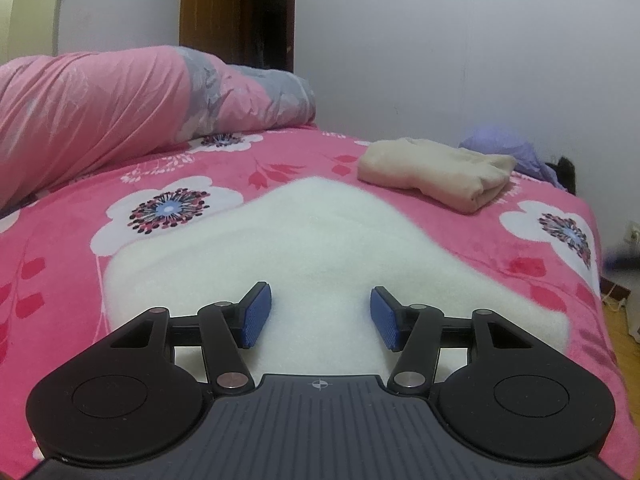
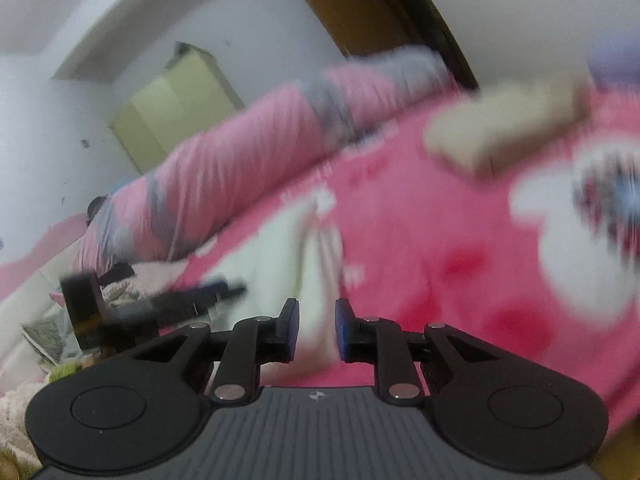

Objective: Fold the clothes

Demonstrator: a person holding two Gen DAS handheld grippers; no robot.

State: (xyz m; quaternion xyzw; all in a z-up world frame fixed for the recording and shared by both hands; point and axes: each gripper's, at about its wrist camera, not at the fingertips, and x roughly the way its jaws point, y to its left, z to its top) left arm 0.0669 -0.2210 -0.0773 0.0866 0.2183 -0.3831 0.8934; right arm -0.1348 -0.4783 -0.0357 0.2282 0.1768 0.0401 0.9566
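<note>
Pink floral bedding [image 1: 400, 240] fills both views, backed by pale walls, a wooden door frame [image 1: 236, 8] and a rolled pink-and-grey quilt [image 1: 120, 100] along the far side.

White fleecy garment [image 1: 320, 240]: spread flat on the bedding, roughly triangular as seen from the left wrist, with its far end narrowing to a blunt point. Texture is soft and napped; no seams or sleeves can be made out. Its near part is cut off behind the tool body.

Beige folded garment [image 1: 436, 172]: laid beyond the white one, towards the wall, well apart from it, folded edges stacked at its near corner.

Left gripper [image 1: 320, 316]: blue pads spread apart over the white fleece, nothing between them.

Right gripper [image 2: 317, 330]: jaws narrowly parted; a pale strip of the white garment [image 2: 280, 240] is seen in the gap, but whether it is pinched cannot be told. That view is tilted and heavily blurred; the left tool [image 2: 152, 308] appears there as a dark smear.
</note>
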